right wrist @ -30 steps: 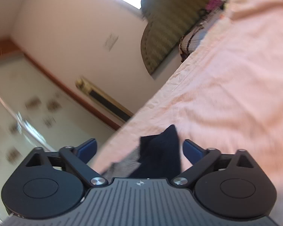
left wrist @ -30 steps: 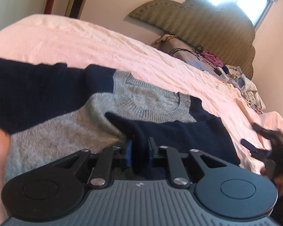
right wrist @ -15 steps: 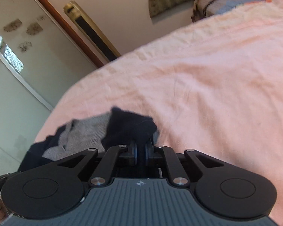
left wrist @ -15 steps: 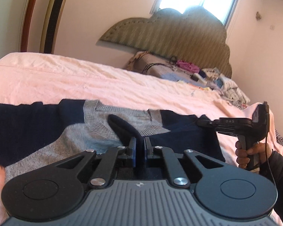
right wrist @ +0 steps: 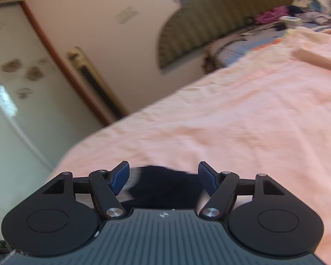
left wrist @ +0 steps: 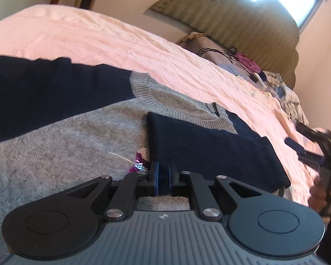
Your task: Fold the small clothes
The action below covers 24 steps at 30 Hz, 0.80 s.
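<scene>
A small grey sweater [left wrist: 66, 145] with navy sleeves lies flat on the pink bedspread [left wrist: 143, 50]. Its right navy sleeve [left wrist: 209, 150] is folded across the grey chest, and the left navy sleeve [left wrist: 44, 90] stretches out to the left. A sequin patch [left wrist: 141, 161] shows on the chest. My left gripper [left wrist: 163, 176] is nearly shut on the edge of the folded sleeve. My right gripper [right wrist: 163, 176] is open above the navy cloth [right wrist: 165, 187] and holds nothing; it also shows in the left wrist view [left wrist: 320, 150] at the right.
A padded headboard [left wrist: 242, 22] and a pile of clothes and cables [left wrist: 264, 77] lie at the far end of the bed. A wardrobe door [right wrist: 15, 110] stands to the left. A folded pink item [right wrist: 315, 55] lies on the bedspread at far right.
My right gripper has opened and let go of the navy sleeve. The sleeve now lies flat across the chest. My left gripper has lowered with the sleeve edge.
</scene>
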### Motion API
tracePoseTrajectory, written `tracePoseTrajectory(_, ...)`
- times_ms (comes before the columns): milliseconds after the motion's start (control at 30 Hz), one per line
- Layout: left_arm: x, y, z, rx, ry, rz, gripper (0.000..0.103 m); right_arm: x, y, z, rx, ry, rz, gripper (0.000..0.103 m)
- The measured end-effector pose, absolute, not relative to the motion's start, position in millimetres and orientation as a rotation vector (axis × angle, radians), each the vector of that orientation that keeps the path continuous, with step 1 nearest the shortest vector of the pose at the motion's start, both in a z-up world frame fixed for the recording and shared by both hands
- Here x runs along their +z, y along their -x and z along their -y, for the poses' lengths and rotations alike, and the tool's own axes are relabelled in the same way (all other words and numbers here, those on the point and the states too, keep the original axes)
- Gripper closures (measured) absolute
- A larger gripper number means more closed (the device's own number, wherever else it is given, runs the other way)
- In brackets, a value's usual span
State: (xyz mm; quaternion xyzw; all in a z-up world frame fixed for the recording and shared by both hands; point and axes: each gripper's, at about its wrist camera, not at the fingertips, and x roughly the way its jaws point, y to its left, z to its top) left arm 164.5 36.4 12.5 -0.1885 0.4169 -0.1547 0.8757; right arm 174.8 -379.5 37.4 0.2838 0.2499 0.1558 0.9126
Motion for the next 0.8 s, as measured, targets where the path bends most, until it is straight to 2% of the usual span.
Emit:
tracePoseTrajectory(100,3.7,-167.0,-39.3,-0.315,0.466,-0.888,0.095,37.0,-159.2,364.3,0.427,-0.658,-0.535,0.028)
tracePoseTrajectory(267,3.0,-167.5,-19.9,-0.354,0.448,-0.884,0.095,30.6,-142.3,331.4,0.454,-0.552,-0.581,0.025)
tracePoseTrajectory(300,6.0,-167.2,-16.7,-0.351,0.432,-0.877,0.1,28.4,-142.0,331.9,0.449,-0.567,-0.592,0.025)
tracePoseTrajectory(433,38.8,-149.0,-19.8,-0.345,0.393,-0.779,0.102,26.4,-137.6,339.1,0.418,-0.612,-0.597,0.024)
tracePoseTrajectory(500,48.7,-141.5,-30.2,-0.339,0.364,-0.759,0.102,29.5,-133.5,343.2,0.414,-0.601,-0.584,0.024)
tracePoseTrajectory(600,34.5,-144.0,-35.8,-0.257,0.234,-0.815,0.102,33.1,-132.1,349.2,0.408,-0.592,-0.575,0.02)
tracePoseTrajectory(667,23.7,-143.8,-41.5,-0.305,0.284,-0.847,0.101,35.1,-136.3,350.7,0.391,-0.587,-0.565,0.015)
tracePoseTrajectory(800,29.1,-139.8,-36.7,-0.233,0.312,-0.806,0.096,38.2,-146.1,349.0,0.404,-0.639,-0.555,0.014)
